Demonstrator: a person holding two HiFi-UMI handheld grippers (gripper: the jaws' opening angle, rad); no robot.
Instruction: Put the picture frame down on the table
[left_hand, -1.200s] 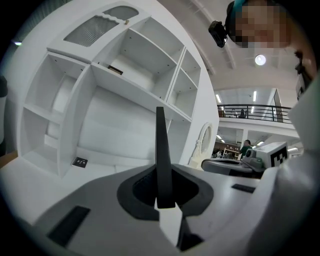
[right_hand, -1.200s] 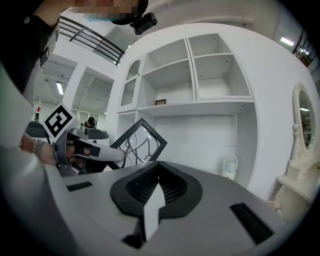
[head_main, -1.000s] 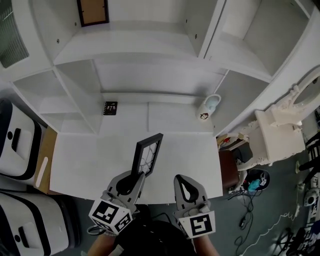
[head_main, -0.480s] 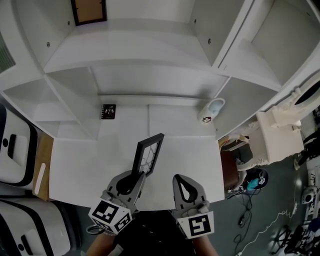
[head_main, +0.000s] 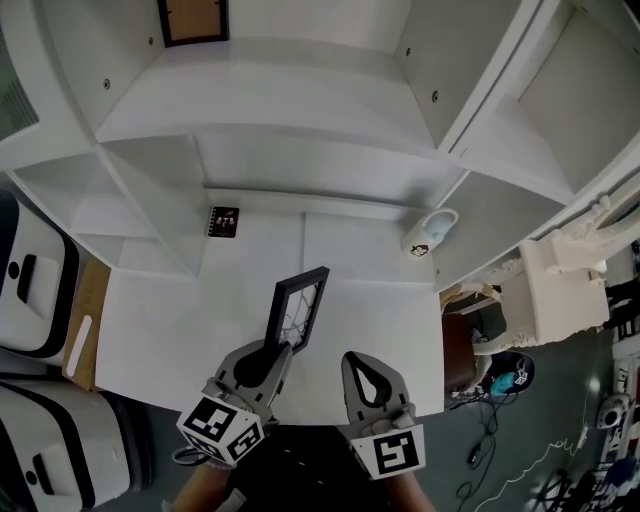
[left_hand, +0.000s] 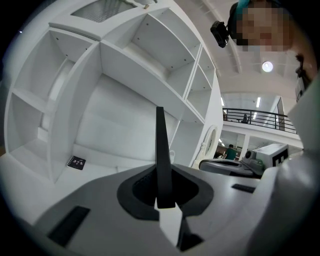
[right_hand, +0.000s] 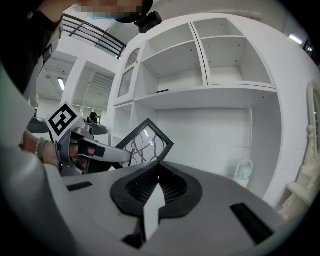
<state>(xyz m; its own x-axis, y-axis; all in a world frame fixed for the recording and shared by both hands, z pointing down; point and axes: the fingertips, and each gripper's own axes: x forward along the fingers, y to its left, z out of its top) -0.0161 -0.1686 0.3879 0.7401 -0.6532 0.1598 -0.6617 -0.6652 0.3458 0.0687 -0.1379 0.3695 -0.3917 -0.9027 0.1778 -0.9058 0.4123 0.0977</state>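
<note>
The left gripper (head_main: 277, 350), a grey moulded-plastic tool bearing a cube of black-and-white square markers, has its jaws clamped on the lower edge of the slim black rectangular picture frame (head_main: 297, 305). Just beside it the right gripper (head_main: 352, 356), of the same make, has its jaws pressed together on nothing. The frame stands on edge, tilted, over the near part of the smooth matte white table (head_main: 170, 330); whether it touches the surface cannot be told. Its glossy glazed face carries thin dark branching lines. Toward the back of the table lies a small flat black square card (head_main: 222, 221), and well to its right a rounded white and pale blue cup with a handle (head_main: 430, 233). Behind rises the white panelled shelf unit (head_main: 300, 110) with deep square compartments, and a brown dark-framed board (head_main: 192, 20) in its upper part.
</note>
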